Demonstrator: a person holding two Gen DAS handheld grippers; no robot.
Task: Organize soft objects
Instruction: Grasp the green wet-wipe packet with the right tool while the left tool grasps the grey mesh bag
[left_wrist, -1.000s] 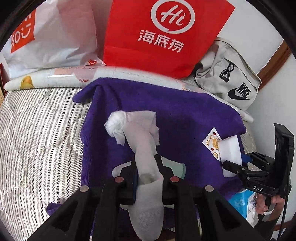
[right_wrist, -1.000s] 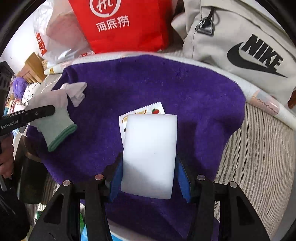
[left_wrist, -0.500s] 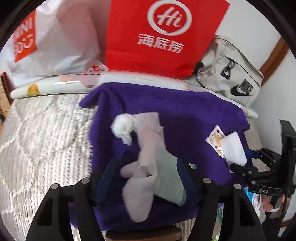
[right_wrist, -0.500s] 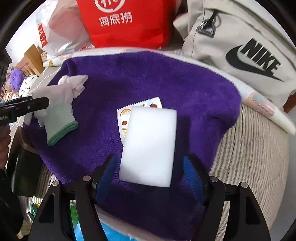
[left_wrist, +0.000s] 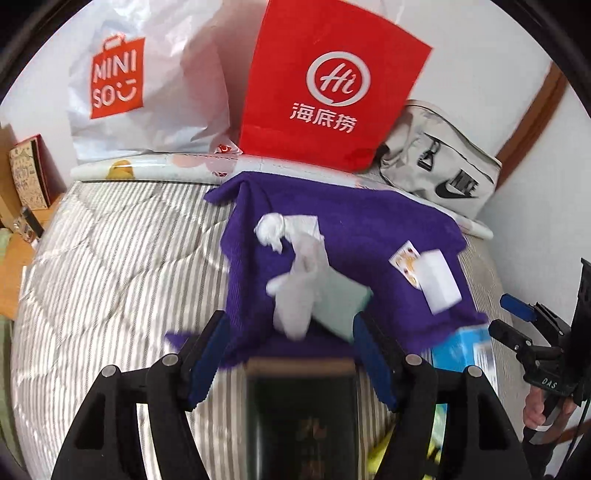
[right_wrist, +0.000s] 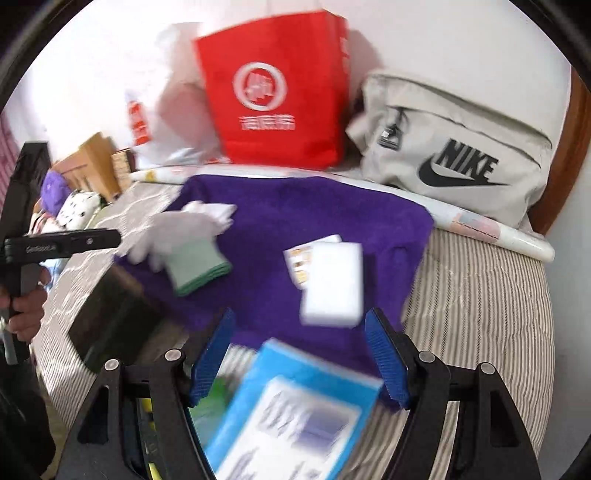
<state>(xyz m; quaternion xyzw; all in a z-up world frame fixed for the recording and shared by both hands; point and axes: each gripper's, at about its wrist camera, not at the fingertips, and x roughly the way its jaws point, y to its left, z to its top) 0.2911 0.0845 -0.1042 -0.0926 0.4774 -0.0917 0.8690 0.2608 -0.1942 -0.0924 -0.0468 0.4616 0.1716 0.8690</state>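
Observation:
A purple towel (left_wrist: 351, 218) (right_wrist: 295, 210) lies spread on the striped quilt. On it lies a white glove with a green cuff (left_wrist: 310, 291) (right_wrist: 184, 254), next to a crumpled white wad (left_wrist: 271, 229). A white sponge block (left_wrist: 441, 284) (right_wrist: 334, 284) lies further right, partly over a fruit-print packet (left_wrist: 404, 262) (right_wrist: 297, 262). My left gripper (left_wrist: 291, 321) hangs open above and behind the glove, with nothing held. My right gripper (right_wrist: 300, 317) is open too, back from the sponge. Each gripper shows at the edge of the other's view: the right gripper (left_wrist: 517, 321) and the left gripper (right_wrist: 62, 243).
A red paper bag (left_wrist: 332, 85), a white Miniso bag (left_wrist: 147, 85) and a grey Nike bag (left_wrist: 443, 173) stand against the wall behind the towel. A blue box (right_wrist: 295, 402) and a dark box (left_wrist: 303, 406) lie at the quilt's (left_wrist: 110, 277) near edge.
Both grippers have opened, letting go of the glove and the sponge, which now lie on the towel. Both have pulled back and up.

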